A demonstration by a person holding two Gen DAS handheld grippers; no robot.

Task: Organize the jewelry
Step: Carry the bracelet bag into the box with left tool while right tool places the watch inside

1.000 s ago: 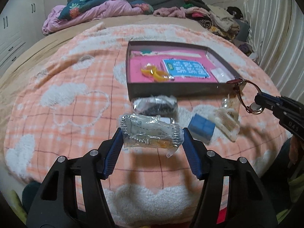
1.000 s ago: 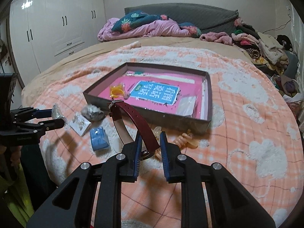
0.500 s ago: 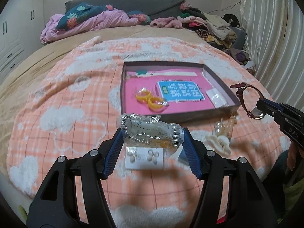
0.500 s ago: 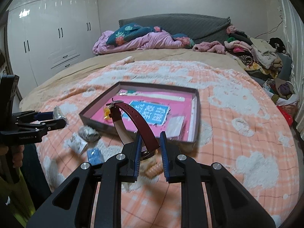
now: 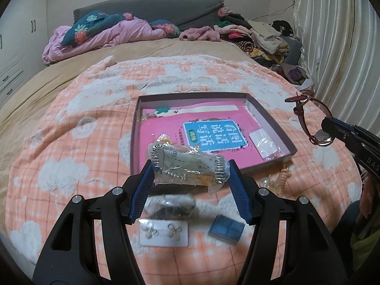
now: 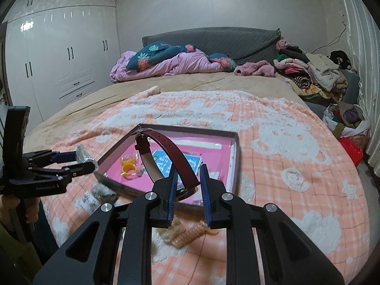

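While the left tool (image 5: 190,178) clamps a plastic packet (image 5: 187,169), the right tool (image 6: 187,185) pinches a watch (image 6: 166,156). Both hover near the box (image 5: 268,121).

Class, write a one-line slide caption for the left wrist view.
Left claw carries a bagged bracelet toward the pink-lined box.

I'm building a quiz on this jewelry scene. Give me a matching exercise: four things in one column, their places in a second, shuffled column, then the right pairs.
Things:
1. plastic packet
2. watch
3. earring card
4. yellow rings

Places:
A. inside the box
B. in the right hand-held gripper
C. flat on the blanket
D. in the left hand-held gripper

Pairs: 1-D, 2-B, 3-C, 4-A
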